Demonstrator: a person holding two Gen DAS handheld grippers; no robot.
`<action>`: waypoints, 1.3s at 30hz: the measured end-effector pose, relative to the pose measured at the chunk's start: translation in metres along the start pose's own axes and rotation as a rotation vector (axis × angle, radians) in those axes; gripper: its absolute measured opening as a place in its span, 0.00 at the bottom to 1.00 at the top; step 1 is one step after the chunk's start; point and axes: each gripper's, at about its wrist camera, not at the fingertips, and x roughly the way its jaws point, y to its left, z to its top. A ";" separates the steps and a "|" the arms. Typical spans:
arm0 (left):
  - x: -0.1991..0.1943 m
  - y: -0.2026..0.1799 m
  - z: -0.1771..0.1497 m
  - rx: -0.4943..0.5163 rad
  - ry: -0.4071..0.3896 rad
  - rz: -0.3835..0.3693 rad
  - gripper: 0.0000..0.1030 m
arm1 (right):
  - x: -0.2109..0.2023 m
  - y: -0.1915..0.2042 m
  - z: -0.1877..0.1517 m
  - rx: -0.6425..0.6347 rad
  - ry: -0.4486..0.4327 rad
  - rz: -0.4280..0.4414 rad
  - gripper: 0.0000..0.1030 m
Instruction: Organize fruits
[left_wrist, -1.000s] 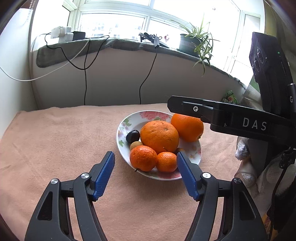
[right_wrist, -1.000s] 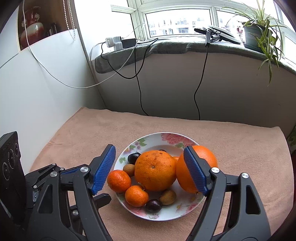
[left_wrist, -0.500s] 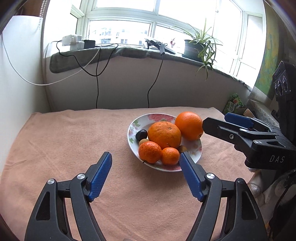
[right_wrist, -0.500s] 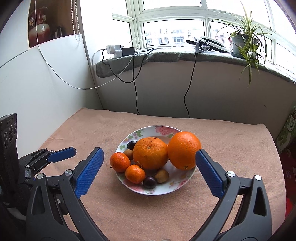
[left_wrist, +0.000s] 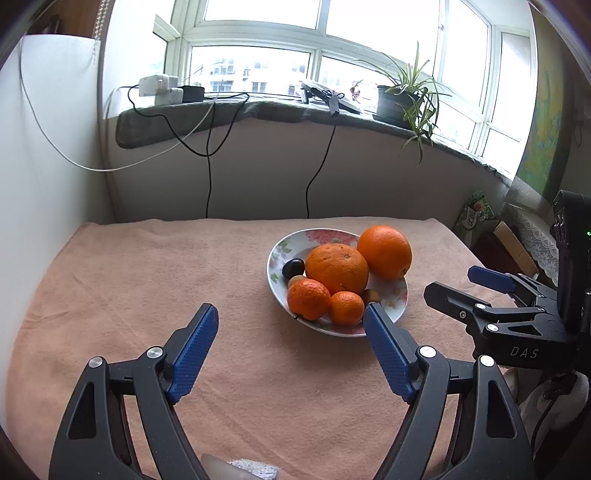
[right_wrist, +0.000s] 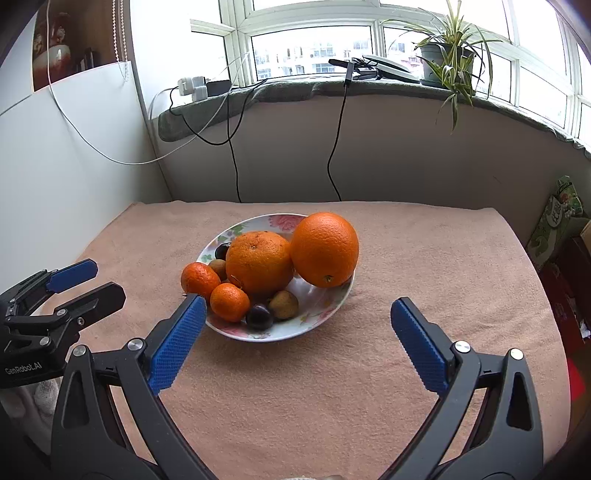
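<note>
A flowered plate (left_wrist: 395, 295) (right_wrist: 325, 314) sits on the peach cloth, holding two large oranges (left_wrist: 337, 268) (right_wrist: 324, 249), two small tangerines (left_wrist: 308, 298) (right_wrist: 229, 301), dark plums (right_wrist: 259, 316) and small brown fruits (right_wrist: 283, 304). My left gripper (left_wrist: 291, 314) is open and empty, in front and left of the plate. My right gripper (right_wrist: 295, 310) is open and empty, in front of the plate. Each gripper shows in the other's view: the right (left_wrist: 469, 286) and the left (right_wrist: 88, 280), apart from the plate.
The peach cloth (left_wrist: 147, 288) covers the table up to a white wall at the back and left. Cables (left_wrist: 208, 173) hang from the windowsill, where a potted plant (right_wrist: 448, 59) stands. Boxes and a green packet (right_wrist: 557, 218) lie beyond the right edge.
Both grippers have pulled back from the plate and spread wider. The right gripper no longer brackets the oranges; the fruit has not moved.
</note>
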 end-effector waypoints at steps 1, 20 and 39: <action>0.000 0.000 0.001 -0.002 -0.001 0.000 0.79 | 0.000 -0.001 0.000 0.003 0.002 0.000 0.99; -0.006 0.000 -0.002 -0.006 -0.012 0.014 0.79 | 0.001 0.003 0.000 0.003 0.007 -0.002 0.99; -0.010 -0.004 -0.003 0.006 -0.024 0.020 0.79 | 0.003 0.006 -0.003 -0.003 0.017 -0.004 0.99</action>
